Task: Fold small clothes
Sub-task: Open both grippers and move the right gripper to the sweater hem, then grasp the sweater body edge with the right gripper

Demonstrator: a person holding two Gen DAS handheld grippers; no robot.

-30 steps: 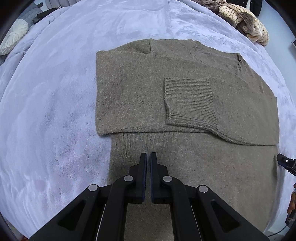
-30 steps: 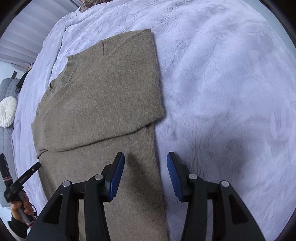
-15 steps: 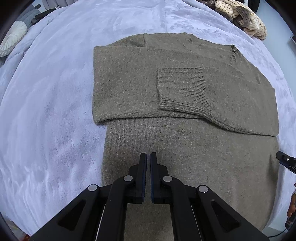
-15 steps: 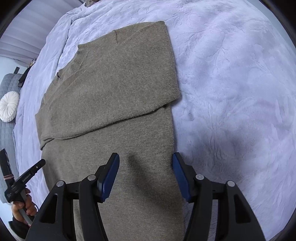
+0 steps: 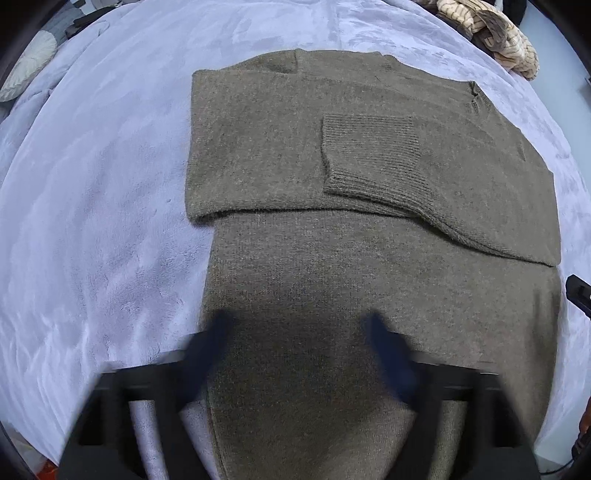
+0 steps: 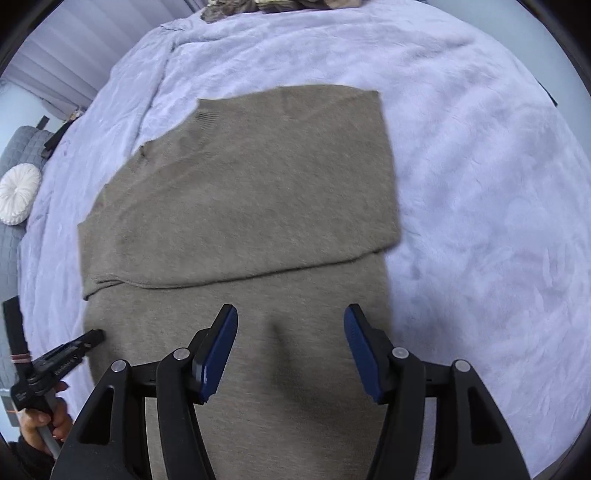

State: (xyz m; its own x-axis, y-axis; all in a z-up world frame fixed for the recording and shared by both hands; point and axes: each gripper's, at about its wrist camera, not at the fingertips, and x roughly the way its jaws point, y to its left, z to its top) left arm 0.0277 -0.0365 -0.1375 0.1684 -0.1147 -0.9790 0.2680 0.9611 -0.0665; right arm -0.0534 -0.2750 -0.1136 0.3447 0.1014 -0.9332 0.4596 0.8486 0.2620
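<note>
While one olive-brown sweater (image 5: 369,258) lies flat on the lilac bedspread (image 5: 92,221), both its sleeves are folded across the chest, and one ribbed cuff (image 5: 369,155) lies on top near the middle. Far left, one round white cushion (image 5: 26,70) sits at the bed's edge. Over the sweater's lower half hangs the left gripper (image 5: 299,350), blurred; its jaws have just been opening and now stand spread wide, with only flat knit beneath them and nothing pinched. Far right at the top, one pile of striped beige clothes (image 5: 491,33) rests beyond the bedspread. From the right wrist camera, the right gripper (image 6: 290,350) hovers over the same lower half near the sweater's right edge, its jaws parted and gripping nothing. One hand (image 6: 44,424) at the left edge of that view holds the other tool's handle.
</note>
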